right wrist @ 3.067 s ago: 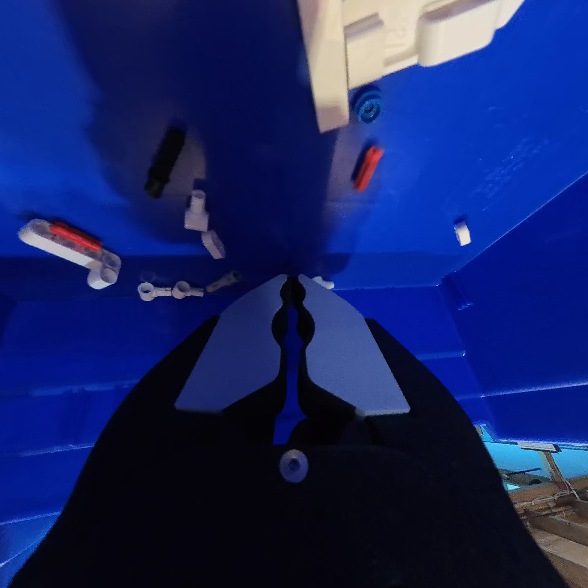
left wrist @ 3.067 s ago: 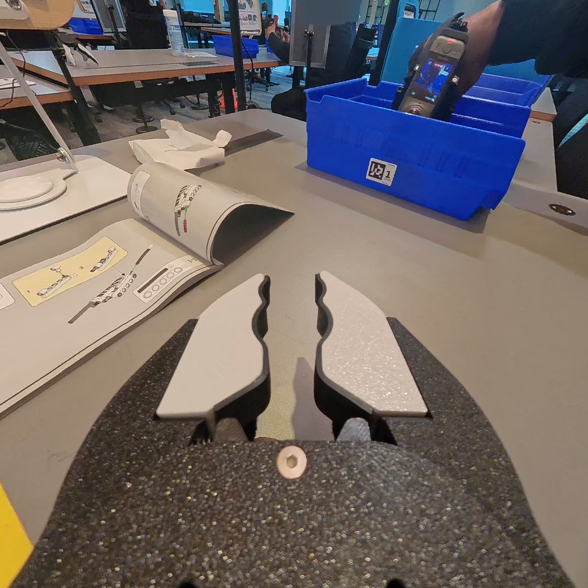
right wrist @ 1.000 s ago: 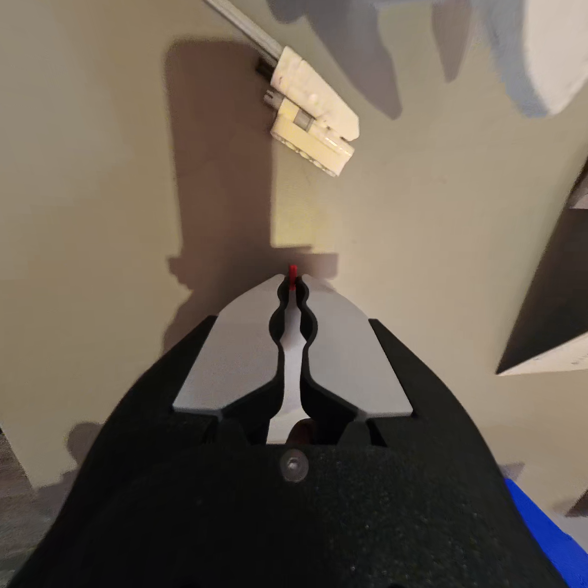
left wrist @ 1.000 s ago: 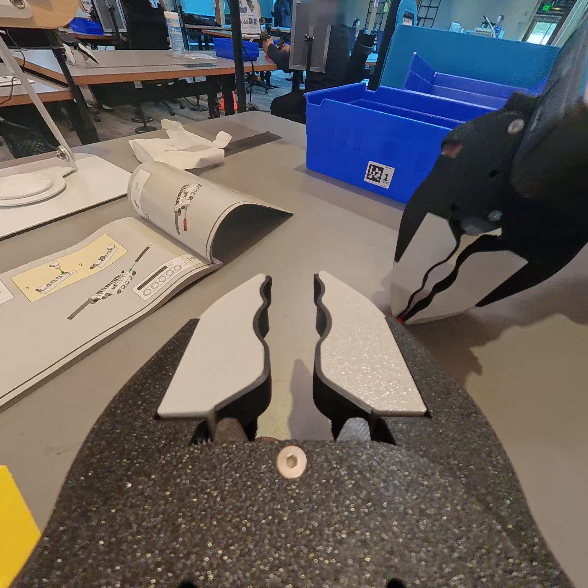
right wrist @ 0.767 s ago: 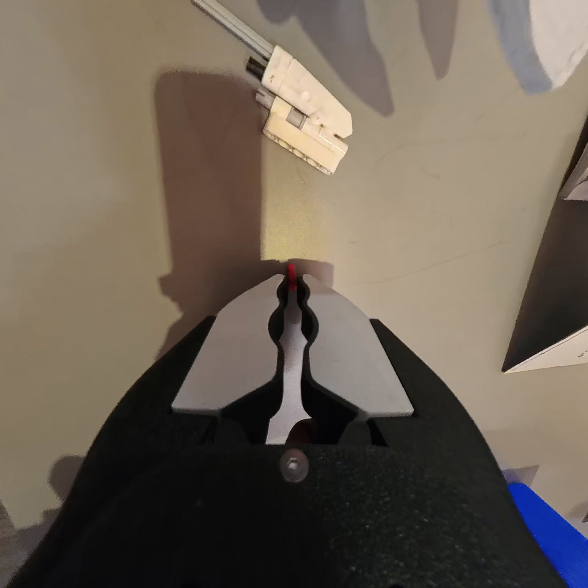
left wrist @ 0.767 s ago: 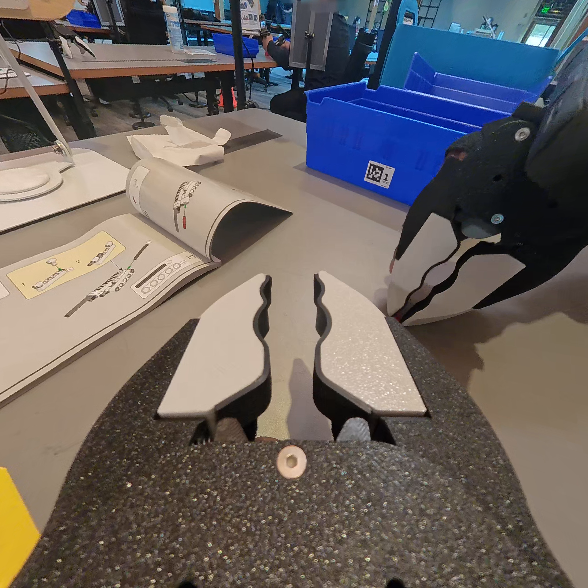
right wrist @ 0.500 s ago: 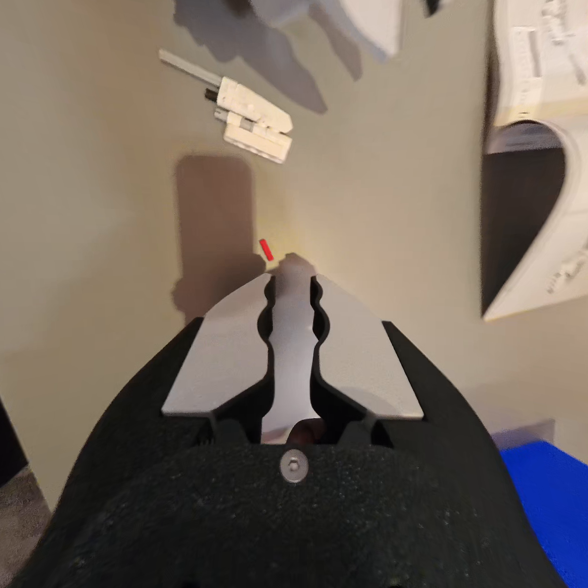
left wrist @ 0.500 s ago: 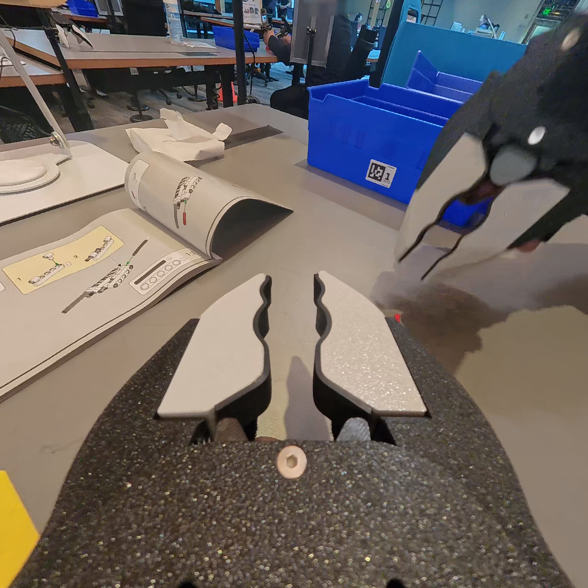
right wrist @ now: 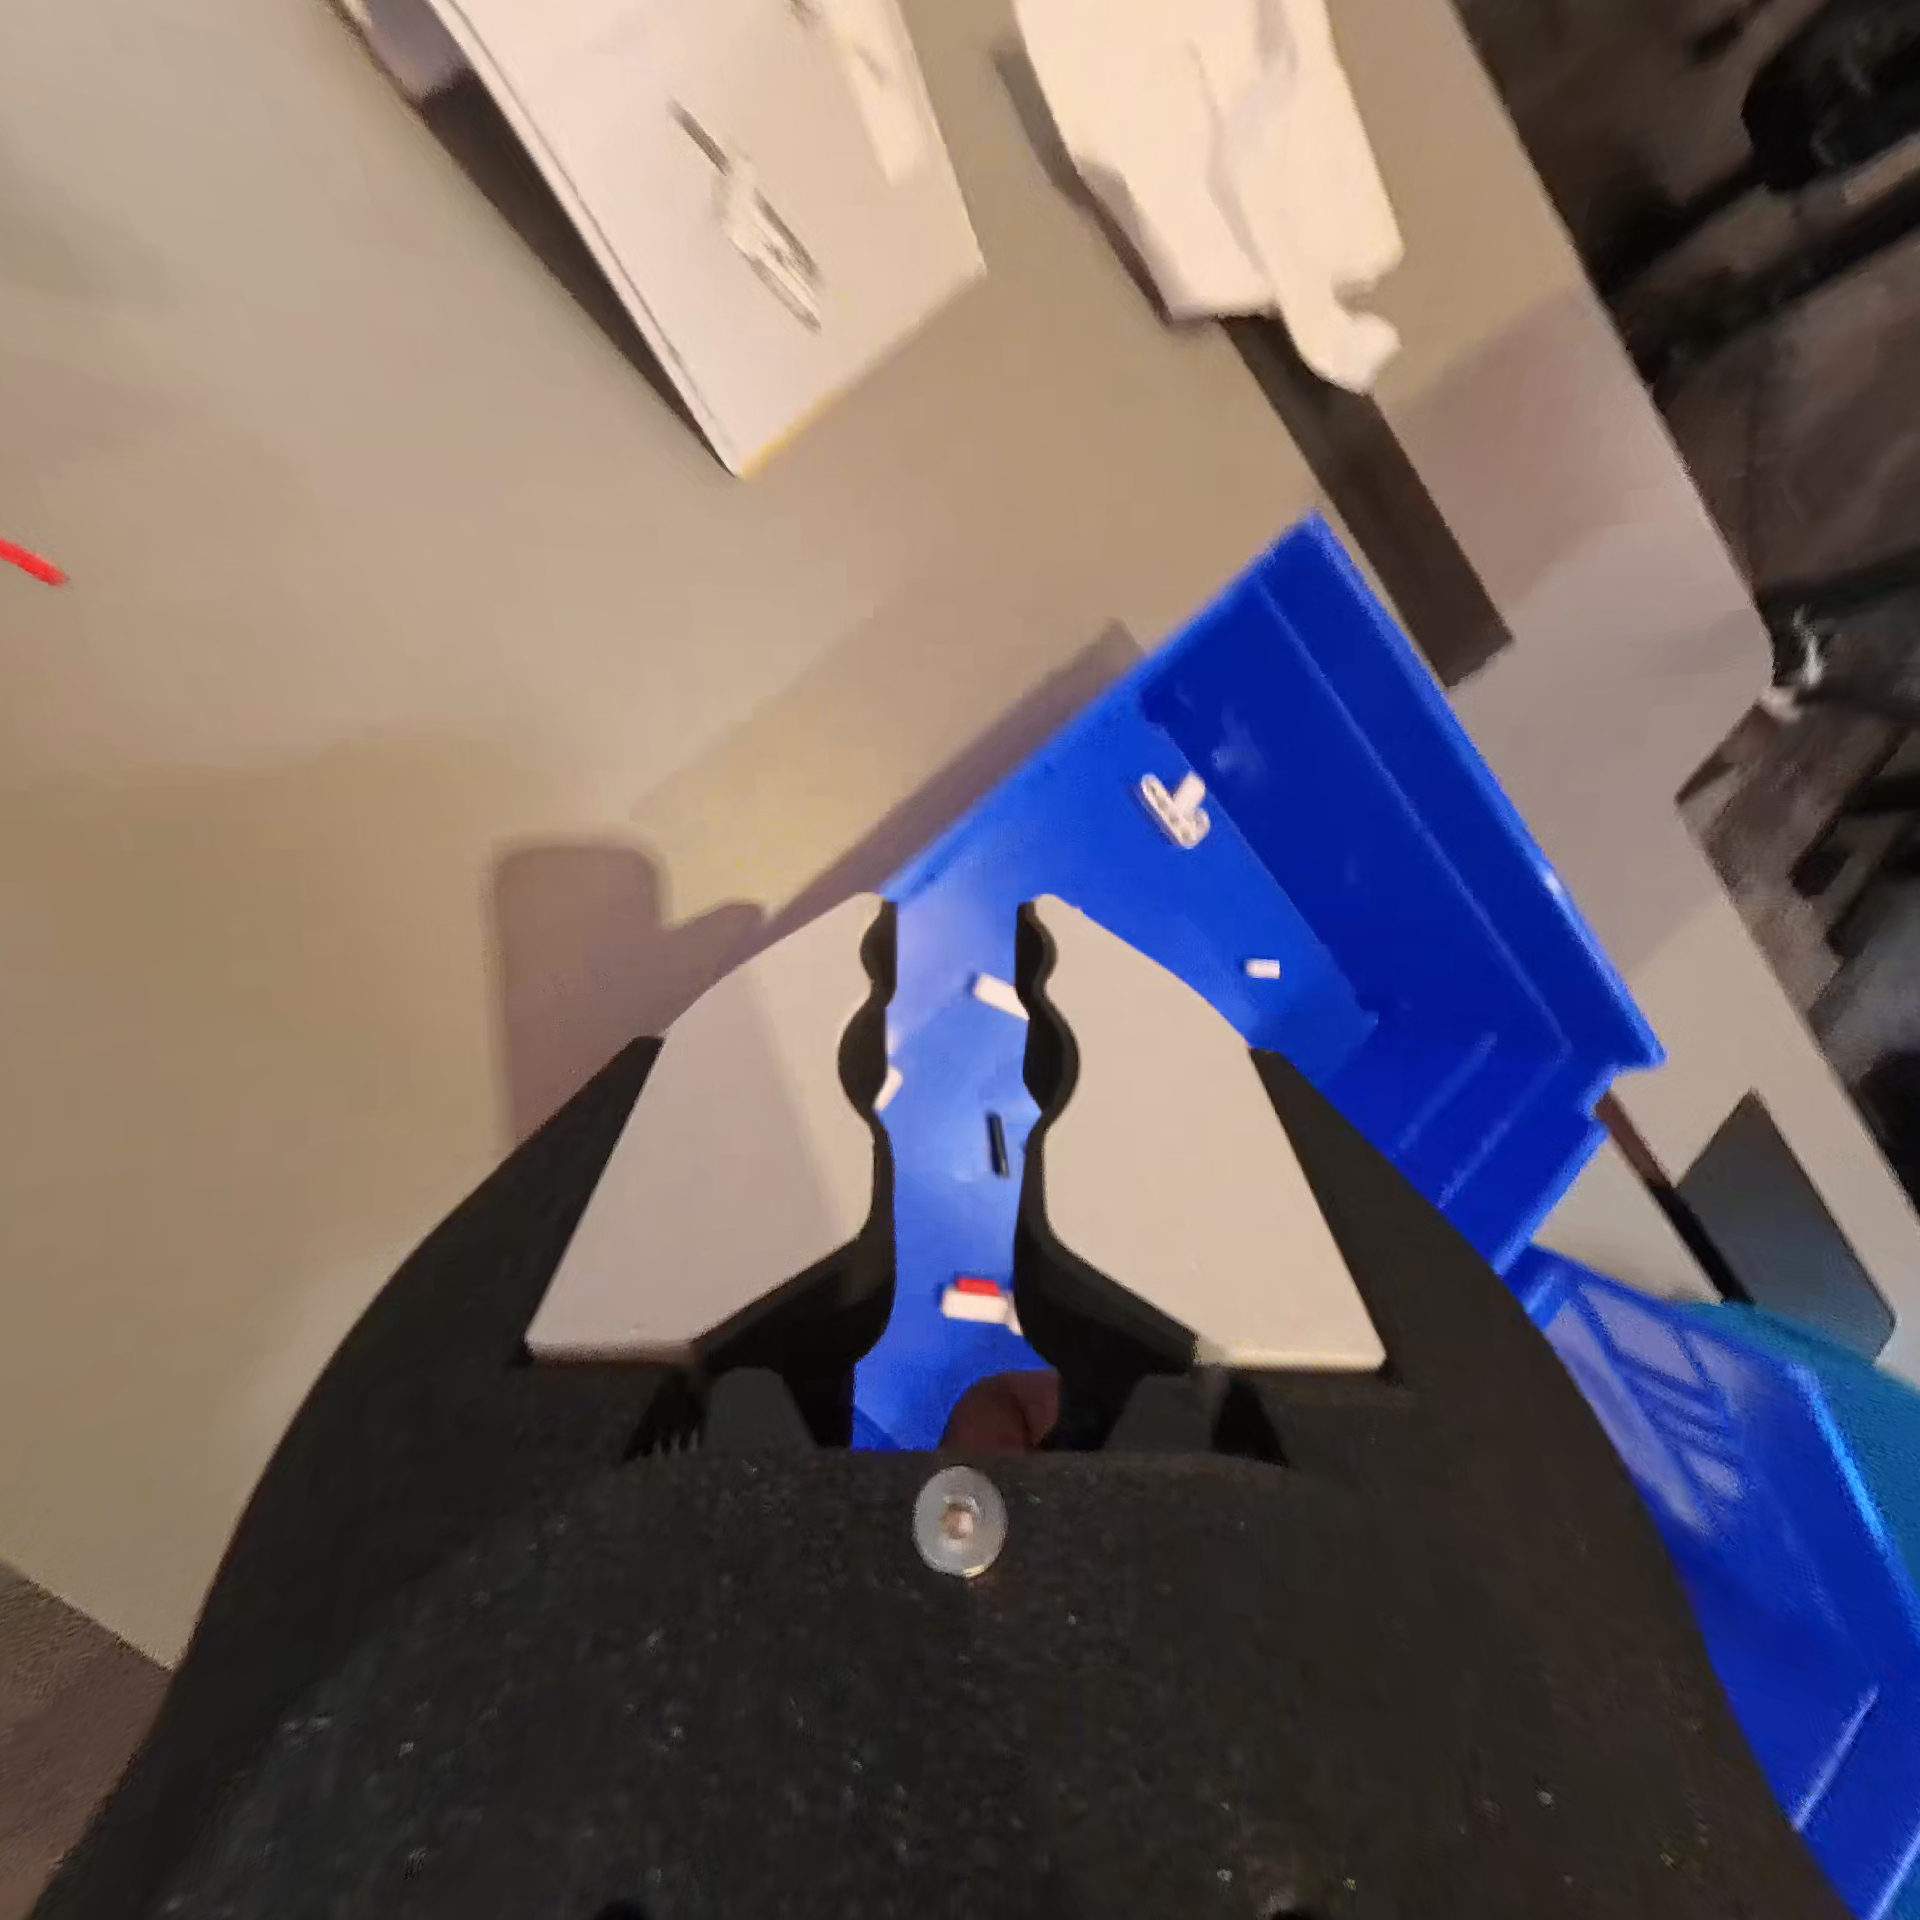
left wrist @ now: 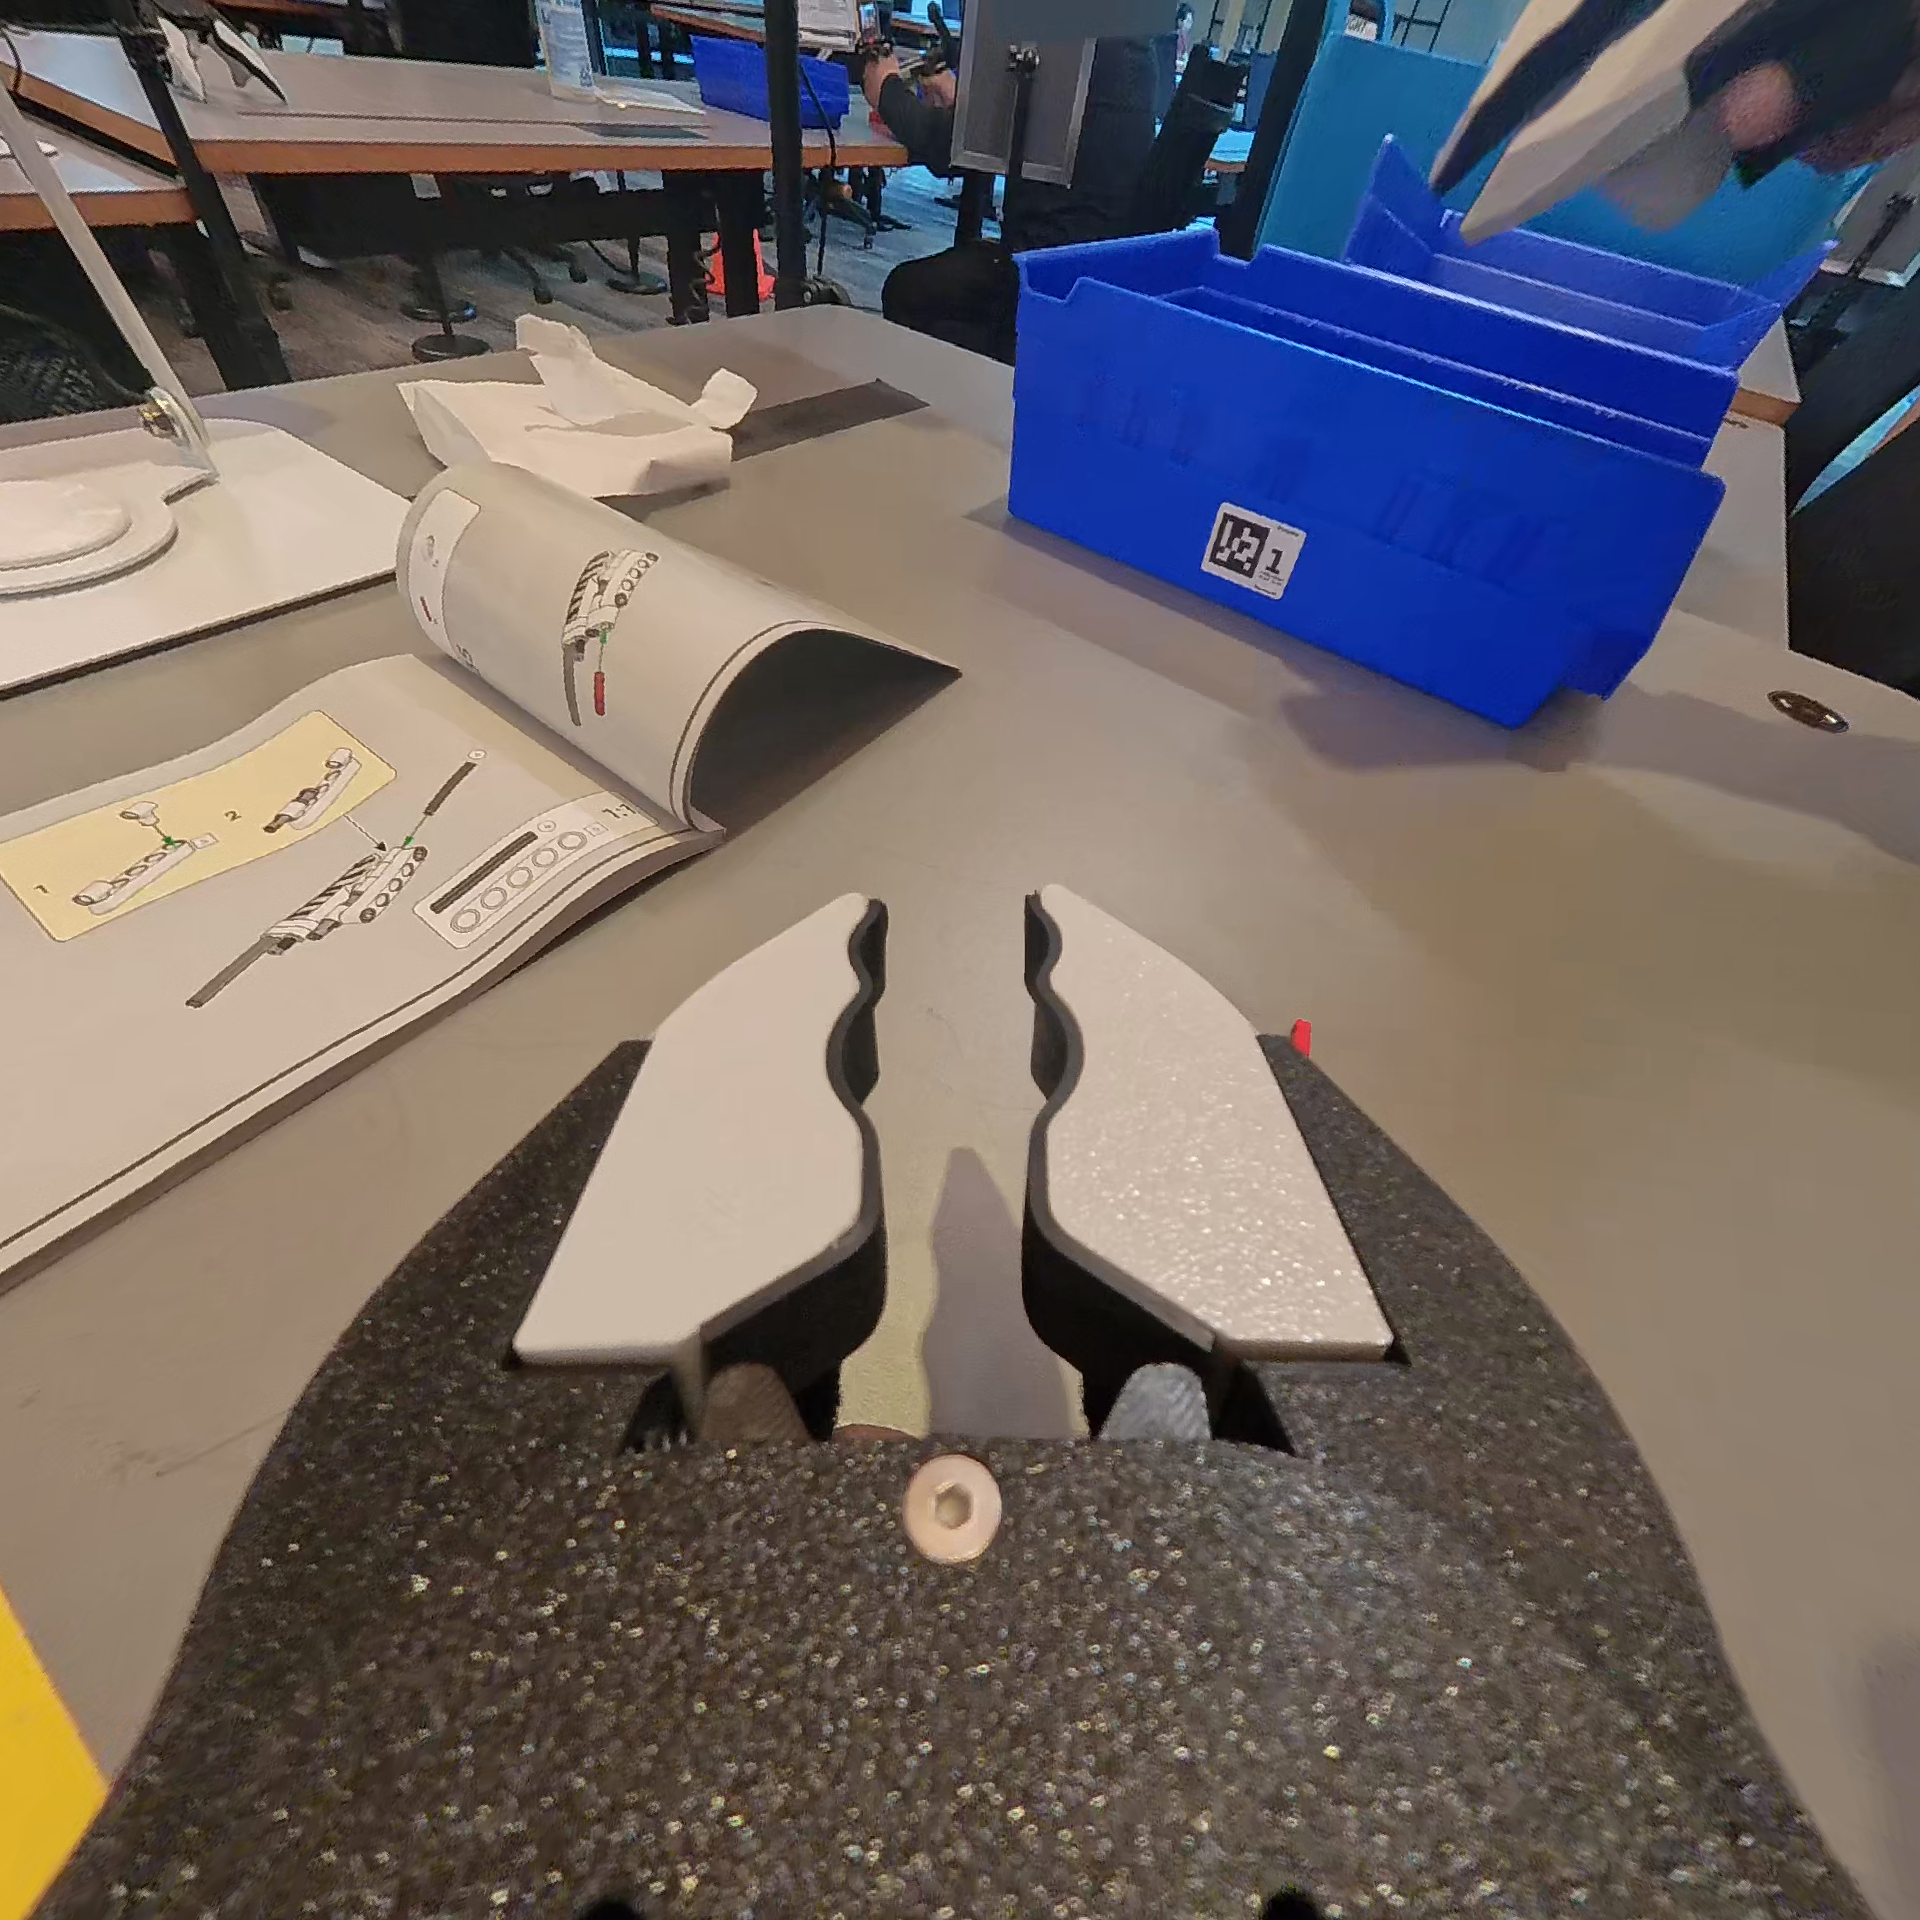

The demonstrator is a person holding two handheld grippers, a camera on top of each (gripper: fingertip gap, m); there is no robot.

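Left wrist view: left gripper [left wrist: 954,914] low over the grey table [left wrist: 1299,883], jaws parted with only bare table surface showing between them, nothing held. Just to the right of its right finger [left wrist: 1164,1143], a small red piece [left wrist: 1300,1035] lying on the table, partly hidden behind the gripper's black body. To the left, an open instruction booklet [left wrist: 343,831], one page curled up and over; beyond it a crumpled white tissue [left wrist: 582,416] and a flat white lamp base [left wrist: 83,520]. Ahead and to the right, a blue bin [left wrist: 1351,499] with a square black-and-white marker on its front wall. Right gripper [left wrist: 1538,145] in the upper right corner, raised above the bin, blurred. Right wrist view: right gripper [right wrist: 954,914] looking down from above over the near end of the blue bin [right wrist: 1455,935], jaws parted, nothing between the pads; through the gap, the bin floor with a few small white, black and red pieces lying on it. Red piece [right wrist: 36,566] at the far left edge, on the table, well apart from this gripper. Booklet [right wrist: 727,208] and tissue [right wrist: 1226,177] at the top, both blurred.
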